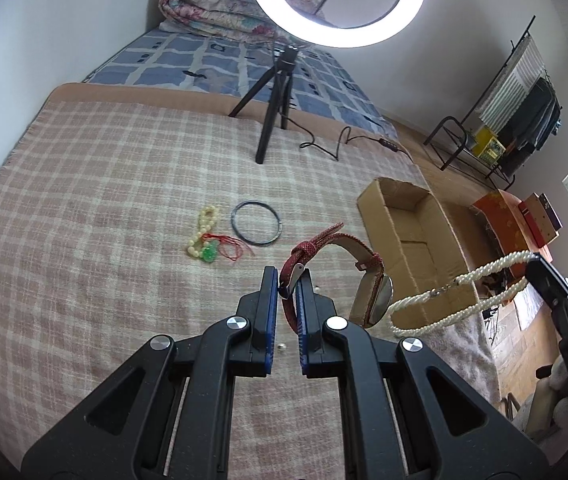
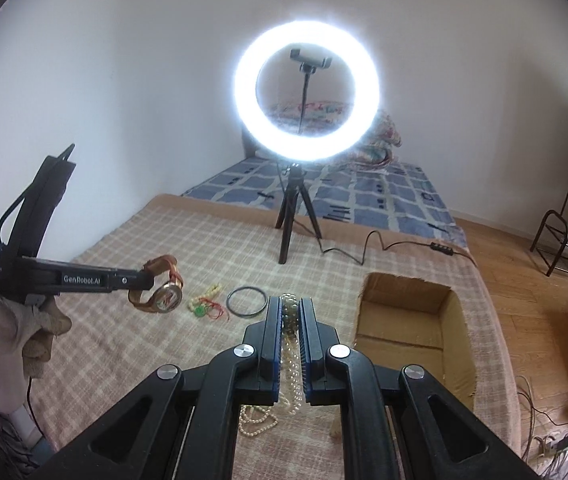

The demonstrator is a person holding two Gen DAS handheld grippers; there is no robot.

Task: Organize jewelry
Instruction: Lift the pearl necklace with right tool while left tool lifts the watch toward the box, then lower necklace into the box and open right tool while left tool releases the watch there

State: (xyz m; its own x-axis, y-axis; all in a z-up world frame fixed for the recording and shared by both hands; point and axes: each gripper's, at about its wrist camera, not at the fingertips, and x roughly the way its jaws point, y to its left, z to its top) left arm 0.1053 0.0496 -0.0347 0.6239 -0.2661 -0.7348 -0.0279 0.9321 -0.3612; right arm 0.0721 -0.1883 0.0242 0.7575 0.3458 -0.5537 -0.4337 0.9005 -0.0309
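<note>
My left gripper (image 1: 287,280) is shut on the strap of a red-banded wristwatch (image 1: 367,292) and holds it above the plaid blanket; the watch (image 2: 166,295) also shows in the right wrist view. My right gripper (image 2: 289,308) is shut on a white pearl necklace (image 2: 291,344) that hangs down below the fingers; the necklace (image 1: 455,300) shows at the right of the left wrist view. On the blanket lie a cream bead bracelet with a green charm and red string (image 1: 206,240) and a dark bangle (image 1: 256,223). An open cardboard box (image 1: 415,240) sits to the right.
A ring light on a black tripod (image 2: 297,216) stands on the far side of the blanket, its cable (image 2: 383,248) trailing right. A folded quilt (image 1: 212,8) lies on the blue bed behind. A metal rack (image 1: 495,136) and orange boxes (image 1: 507,216) stand on the floor at right.
</note>
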